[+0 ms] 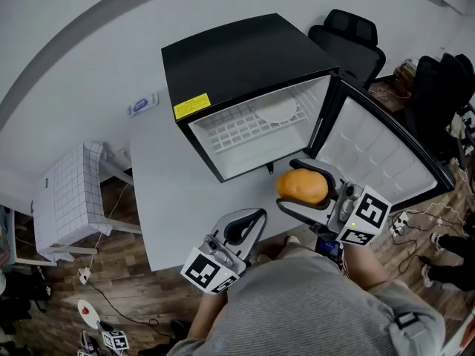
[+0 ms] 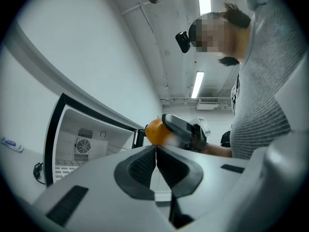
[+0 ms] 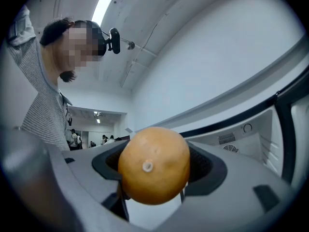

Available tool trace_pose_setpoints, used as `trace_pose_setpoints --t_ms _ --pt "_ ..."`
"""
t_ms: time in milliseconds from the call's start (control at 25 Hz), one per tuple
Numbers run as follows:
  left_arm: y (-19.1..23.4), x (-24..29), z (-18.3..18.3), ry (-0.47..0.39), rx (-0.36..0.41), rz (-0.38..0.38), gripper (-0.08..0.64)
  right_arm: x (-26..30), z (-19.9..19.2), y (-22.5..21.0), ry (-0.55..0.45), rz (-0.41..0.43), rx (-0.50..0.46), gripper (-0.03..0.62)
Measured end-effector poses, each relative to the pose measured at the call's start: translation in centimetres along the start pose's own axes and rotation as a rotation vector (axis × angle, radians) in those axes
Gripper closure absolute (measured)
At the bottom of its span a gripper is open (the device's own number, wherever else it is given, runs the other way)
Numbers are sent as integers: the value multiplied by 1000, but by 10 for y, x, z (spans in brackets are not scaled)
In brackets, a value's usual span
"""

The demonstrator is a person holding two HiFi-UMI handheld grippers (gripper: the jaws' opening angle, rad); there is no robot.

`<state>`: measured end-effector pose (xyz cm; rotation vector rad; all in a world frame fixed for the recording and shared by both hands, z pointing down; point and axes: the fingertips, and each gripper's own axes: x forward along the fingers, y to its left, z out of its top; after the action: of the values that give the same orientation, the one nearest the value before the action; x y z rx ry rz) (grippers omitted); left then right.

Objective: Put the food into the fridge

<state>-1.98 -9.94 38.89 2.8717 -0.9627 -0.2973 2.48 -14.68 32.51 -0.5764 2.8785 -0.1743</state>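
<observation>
Head view: we see the right gripper [image 1: 288, 186] with its jaws clamped on an orange [image 1: 304, 186], one jaw on either side and the fruit filling the gap between them. The orange hangs just outside the fridge [image 1: 237, 50], near the lower corner of the opening where the open door [image 1: 371, 150] hinges. It is not inside the cabinet. The left gripper [image 1: 249, 225] sits nearer the body, over the edge of the white worktop [image 1: 167, 176].

Left gripper view: we find the two jaws pressed together with nothing between them. Beyond their tips the orange [image 2: 153, 131] shows in the other gripper, in front of the fridge opening.

Right gripper view: the orange [image 3: 153, 165] sits squarely between the dark pads and hides the jaw tips. Its skin is smooth, a dull orange-tan, with a small pale scar facing the camera.
</observation>
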Motion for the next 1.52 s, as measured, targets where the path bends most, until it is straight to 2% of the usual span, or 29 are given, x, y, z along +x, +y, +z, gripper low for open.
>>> trace_pose_setpoints --t_ms 200,440,760,960,1360,1520 --pt "5 -6 -4 3 -10 17 548 19 -8 -24 40 -18 -38 259" --pt "9 -12 -8 8 -23 27 548 41 -22 -69 101 -77 -77 259" --pt "21 -21 -13 20 -29 40 548 70 -46 -129 185 -149 -99 259" --pt "25 -14 -3 -27 -37 36 548 83 -60 -161 226 -176 -111 259" --pt "38 -8 -15 8 -35 35 548 96 -81 -212 282 -229 -107 259" --pt "39 -2 -9 -18 -43 39 548 98 -92 -238 332 -258 -126 259"
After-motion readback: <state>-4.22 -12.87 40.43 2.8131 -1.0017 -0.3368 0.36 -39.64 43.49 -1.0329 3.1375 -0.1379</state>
